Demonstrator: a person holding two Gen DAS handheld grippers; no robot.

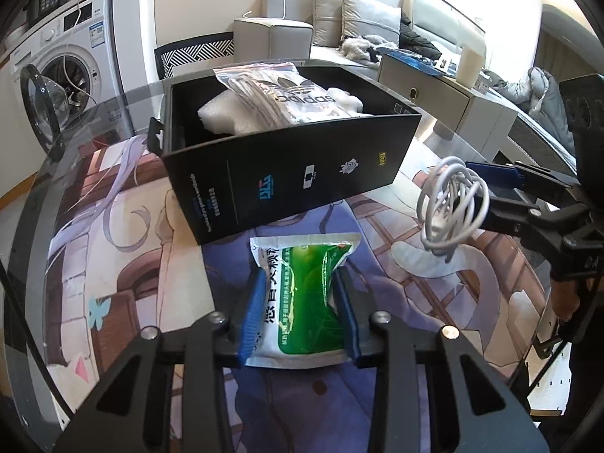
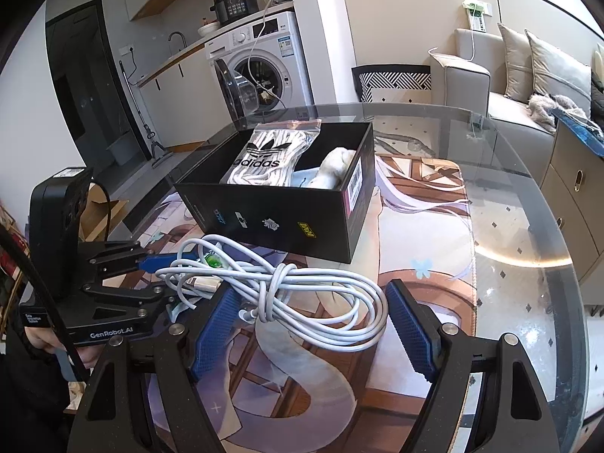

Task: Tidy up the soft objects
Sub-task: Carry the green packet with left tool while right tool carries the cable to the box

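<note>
A green and white soft packet (image 1: 305,294) lies on the printed mat just in front of the black box (image 1: 302,177). My left gripper (image 1: 302,279) is shut on it, both blue pads pressing its sides. A coiled white cable (image 1: 449,207) hangs above the mat, and my right gripper (image 1: 477,187) is shut on it. In the right wrist view the cable (image 2: 287,294) spans the gap of the right gripper (image 2: 313,302). The left gripper (image 2: 173,279) sits at the left there. The box (image 2: 287,219) holds a bagged pair of adidas socks (image 2: 264,154) and a cream soft item (image 2: 336,168).
The box stands on a printed mat (image 2: 434,226) on a round glass table (image 2: 528,204). A washing machine (image 2: 260,64) with its door open, a sofa (image 2: 528,87) and a beige cabinet (image 1: 441,94) stand beyond the table's edge. A patterned chair back (image 1: 196,53) is behind the box.
</note>
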